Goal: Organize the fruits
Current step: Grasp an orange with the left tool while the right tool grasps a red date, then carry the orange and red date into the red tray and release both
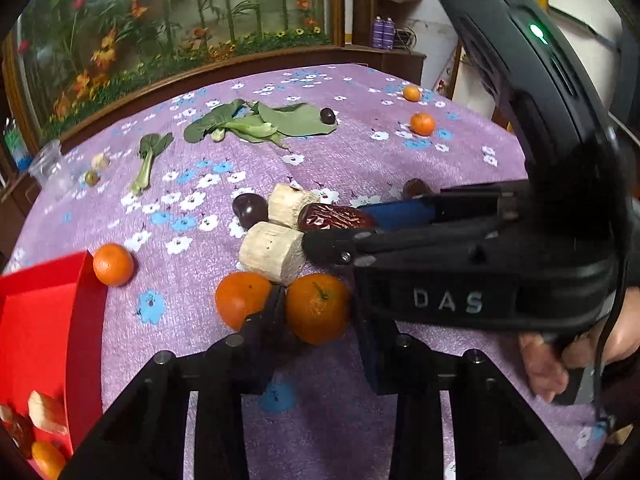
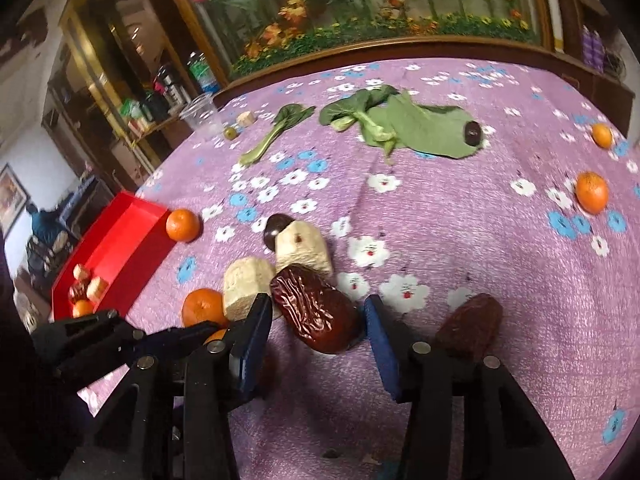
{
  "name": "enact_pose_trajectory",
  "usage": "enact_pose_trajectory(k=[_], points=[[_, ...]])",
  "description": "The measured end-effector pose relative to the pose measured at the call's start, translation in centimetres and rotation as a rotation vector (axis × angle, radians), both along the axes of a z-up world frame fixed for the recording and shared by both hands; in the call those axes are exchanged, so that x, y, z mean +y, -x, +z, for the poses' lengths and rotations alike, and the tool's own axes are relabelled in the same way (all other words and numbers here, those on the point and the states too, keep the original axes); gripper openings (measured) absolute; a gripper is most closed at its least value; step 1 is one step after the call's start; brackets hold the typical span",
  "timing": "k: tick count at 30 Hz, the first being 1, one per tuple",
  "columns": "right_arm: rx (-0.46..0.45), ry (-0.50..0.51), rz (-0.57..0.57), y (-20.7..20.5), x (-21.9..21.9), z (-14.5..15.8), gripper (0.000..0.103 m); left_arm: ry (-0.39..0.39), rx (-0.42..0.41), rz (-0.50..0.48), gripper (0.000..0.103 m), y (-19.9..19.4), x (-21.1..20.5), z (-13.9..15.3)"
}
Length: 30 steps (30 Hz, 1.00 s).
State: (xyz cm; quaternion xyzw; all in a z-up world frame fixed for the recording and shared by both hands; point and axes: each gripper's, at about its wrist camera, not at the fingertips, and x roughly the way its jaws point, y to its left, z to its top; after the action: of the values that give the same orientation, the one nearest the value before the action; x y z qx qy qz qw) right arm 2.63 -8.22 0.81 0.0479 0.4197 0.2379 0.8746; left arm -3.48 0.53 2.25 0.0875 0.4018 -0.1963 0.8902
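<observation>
The left tongs [image 1: 318,312] are clamped on a mandarin [image 1: 318,307], pads pressed against both its sides, with a second mandarin [image 1: 242,300] just outside the left finger. The right tongs [image 2: 318,322] stand apart around a wrinkled red date [image 2: 314,312] lying on the purple flowered surface [image 2: 480,240], not visibly pinching it; the red tray [image 1: 44,320] sits off left

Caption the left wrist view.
Left gripper closes on a tangerine while right gripper brackets a red date.
</observation>
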Motion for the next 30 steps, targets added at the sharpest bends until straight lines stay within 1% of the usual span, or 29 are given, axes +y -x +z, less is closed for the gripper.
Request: enact_pose_trajectory(k=[4,8,16,23,30], points=[[-0.017,0.012,-0.007,0.3,0.0,0.2,0.044,0.004,-0.001,0.023,0.032,0.6,0.3,0.2],[-0.013,0.010,-0.016,0.6,-0.2,0.4,0.041,0.043,0.001,0.055,0.032,1.5,1.4,0.9],[-0.024,-0.020,-0.017,2.5,-0.1,2.1,0.038,0.104,-0.036,0.138,0.033,4.2,4.6,2.7],[-0.041,-0.035,0.013,4.7,1.4,4.0,0.037,0.191,-0.058,0.246,0.033,7.0,9.3,4.1],[-0.075,-0.028,0.081,7.0,5.1,6.0,0.036,0.257,-0.086,0.401,0.033,10.0,16.2,4.9]])
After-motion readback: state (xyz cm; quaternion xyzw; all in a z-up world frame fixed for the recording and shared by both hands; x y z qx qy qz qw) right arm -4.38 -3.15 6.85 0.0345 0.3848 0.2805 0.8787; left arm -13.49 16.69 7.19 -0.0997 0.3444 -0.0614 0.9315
